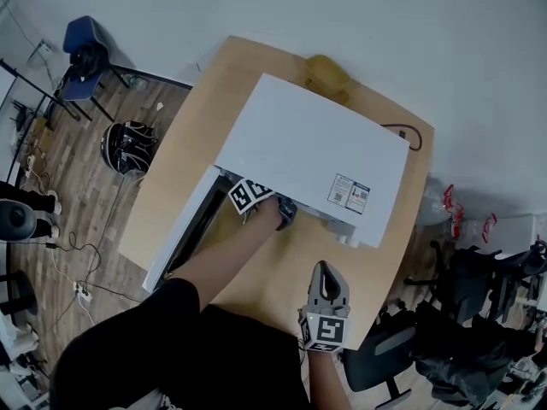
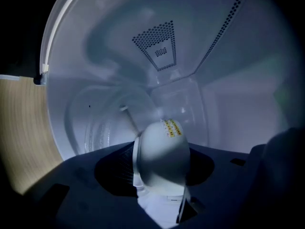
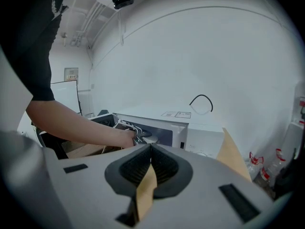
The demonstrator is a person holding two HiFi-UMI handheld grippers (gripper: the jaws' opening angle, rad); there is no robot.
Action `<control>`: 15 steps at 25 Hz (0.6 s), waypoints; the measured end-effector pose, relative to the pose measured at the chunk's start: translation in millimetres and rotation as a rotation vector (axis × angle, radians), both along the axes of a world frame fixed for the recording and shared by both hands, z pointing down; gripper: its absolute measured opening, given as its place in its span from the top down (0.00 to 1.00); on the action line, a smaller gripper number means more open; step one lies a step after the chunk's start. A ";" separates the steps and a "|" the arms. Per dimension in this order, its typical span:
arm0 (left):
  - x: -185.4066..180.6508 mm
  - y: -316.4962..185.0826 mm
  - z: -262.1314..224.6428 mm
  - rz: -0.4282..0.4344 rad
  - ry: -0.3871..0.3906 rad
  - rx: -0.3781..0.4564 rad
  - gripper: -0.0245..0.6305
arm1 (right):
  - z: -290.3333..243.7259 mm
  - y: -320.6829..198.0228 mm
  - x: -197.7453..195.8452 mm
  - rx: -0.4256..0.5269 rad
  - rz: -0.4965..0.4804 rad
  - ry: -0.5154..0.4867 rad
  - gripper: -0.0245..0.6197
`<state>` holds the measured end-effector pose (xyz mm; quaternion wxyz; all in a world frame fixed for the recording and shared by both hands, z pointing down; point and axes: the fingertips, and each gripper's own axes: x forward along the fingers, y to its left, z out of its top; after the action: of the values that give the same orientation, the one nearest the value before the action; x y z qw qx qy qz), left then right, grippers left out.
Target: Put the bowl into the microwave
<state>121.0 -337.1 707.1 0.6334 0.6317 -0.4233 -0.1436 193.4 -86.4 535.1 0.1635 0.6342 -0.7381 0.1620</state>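
While the right gripper (image 3: 150, 149) idles shut, the left gripper (image 2: 160, 144) clamps the tilted bowl (image 2: 164, 161) at lower centre, apparently above the microwave (image 2: 143, 56) floor.

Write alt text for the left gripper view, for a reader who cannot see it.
The left gripper grips a white bowl between its jaws inside the dim white microwave. A glass turntable lies beyond the bowl, a patch of vent holes shows above, and the wooden table shows at left.

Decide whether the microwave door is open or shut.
Open: the door swings out, and the left gripper holds the bowl inside the microwave.
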 end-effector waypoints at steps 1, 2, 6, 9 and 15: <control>0.0 -0.3 -1.1 -0.003 -0.004 0.007 0.63 | 0.1 -0.5 -0.3 0.001 -0.001 0.002 0.87; -0.4 -0.4 -2.4 -0.010 -0.010 0.016 0.63 | 0.6 -0.7 -0.2 0.000 0.001 0.002 0.87; -8.5 1.4 -1.5 -0.068 -0.040 0.007 0.63 | 4.2 1.0 -2.3 -0.011 0.013 -0.014 0.87; -13.3 3.3 1.2 -0.100 -0.057 -0.029 0.63 | 5.2 0.8 -5.4 -0.014 0.011 -0.014 0.87; -21.8 7.0 1.3 -0.119 -0.107 -0.026 0.62 | -0.7 -4.1 -12.1 0.001 0.012 -0.025 0.87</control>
<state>99.2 -330.1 708.4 0.6082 0.6040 -0.4952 -0.1416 181.3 -90.4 534.4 0.1532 0.6367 -0.7363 0.1705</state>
